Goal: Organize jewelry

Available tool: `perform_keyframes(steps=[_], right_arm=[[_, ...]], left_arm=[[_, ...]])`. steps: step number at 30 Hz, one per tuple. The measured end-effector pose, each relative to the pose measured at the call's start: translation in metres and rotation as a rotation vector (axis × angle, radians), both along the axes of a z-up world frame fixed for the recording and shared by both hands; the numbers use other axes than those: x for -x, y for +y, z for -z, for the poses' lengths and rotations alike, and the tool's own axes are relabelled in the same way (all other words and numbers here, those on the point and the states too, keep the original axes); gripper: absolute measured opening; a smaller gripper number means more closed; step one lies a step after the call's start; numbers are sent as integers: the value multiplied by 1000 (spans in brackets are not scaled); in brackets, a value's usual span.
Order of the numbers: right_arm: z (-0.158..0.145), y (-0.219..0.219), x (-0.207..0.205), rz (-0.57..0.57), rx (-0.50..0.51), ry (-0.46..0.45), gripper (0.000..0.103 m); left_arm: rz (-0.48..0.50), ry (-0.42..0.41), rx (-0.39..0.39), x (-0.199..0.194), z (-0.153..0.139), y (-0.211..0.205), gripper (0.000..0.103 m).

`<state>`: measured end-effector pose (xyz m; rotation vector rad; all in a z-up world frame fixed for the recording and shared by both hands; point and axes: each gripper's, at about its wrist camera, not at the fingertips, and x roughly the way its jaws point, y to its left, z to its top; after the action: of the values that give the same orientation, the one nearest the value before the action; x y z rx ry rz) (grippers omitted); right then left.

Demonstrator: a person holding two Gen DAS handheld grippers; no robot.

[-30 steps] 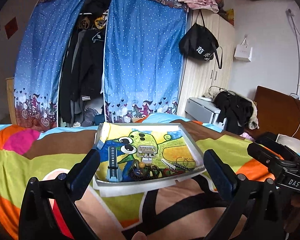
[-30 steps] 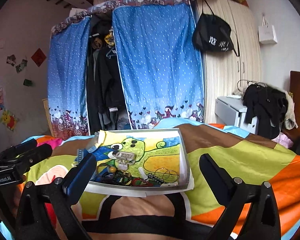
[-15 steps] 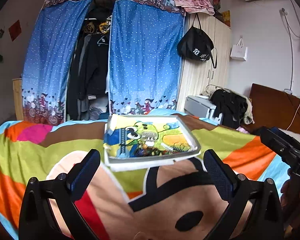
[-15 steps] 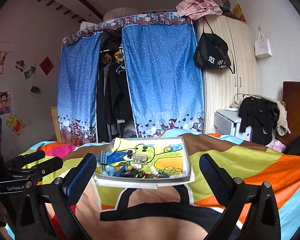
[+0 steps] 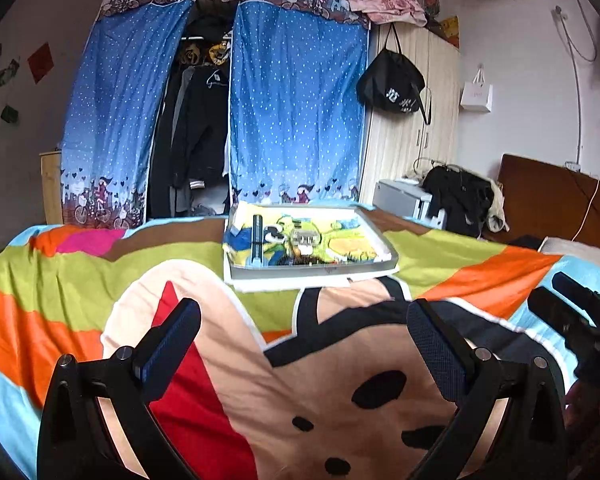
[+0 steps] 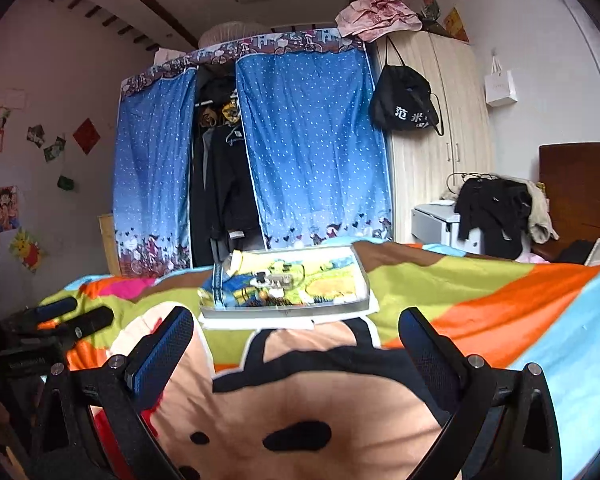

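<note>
With the left gripper (image 5: 304,344) and right gripper (image 6: 296,340) both spread wide and empty, well back from the shallow grey cartoon-lined tray (image 5: 312,270) on the bright patchwork blanket (image 5: 80,280), the approach wants to be low and slow, choosing a single piece from the tangled jewelry (image 5: 304,258).

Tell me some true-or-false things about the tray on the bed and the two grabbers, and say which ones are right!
1. The tray sits on the colourful cartoon blanket. True.
2. The left gripper is squeezing a necklace. False: its fingers are spread wide apart with nothing between them.
3. The right gripper is open and holds nothing. True.
4. The tray is empty. False: a dark watch strap, a silvery clip and a pile of small jewelry lie in it.
5. A black bag hangs on the wooden wardrobe. True.
6. The curtains behind the bed are red. False: they are blue with white dots.
</note>
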<state>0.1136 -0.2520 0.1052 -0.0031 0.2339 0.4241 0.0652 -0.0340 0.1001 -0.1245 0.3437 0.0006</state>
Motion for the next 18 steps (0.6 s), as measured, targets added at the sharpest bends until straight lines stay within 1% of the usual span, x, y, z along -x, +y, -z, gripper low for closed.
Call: perform_keyframes(steps=[3, 6, 10, 13, 18], right_arm=[[13, 0, 12, -4, 33, 4, 103], [26, -5, 18, -6, 23, 29, 103], [42, -14, 15, 23, 4, 75, 103], [51, -20, 10, 59, 1, 100, 103], [66, -23, 4, 78, 13, 145, 103]], left_arm=[[-1, 22, -19, 2, 8, -5, 101], [-11, 55, -22, 3, 21, -10, 101], [-19, 91, -45, 3, 37, -16, 101], [-23, 115, -46, 3, 48, -16, 101], [-42, 113, -50, 4, 56, -16, 101]])
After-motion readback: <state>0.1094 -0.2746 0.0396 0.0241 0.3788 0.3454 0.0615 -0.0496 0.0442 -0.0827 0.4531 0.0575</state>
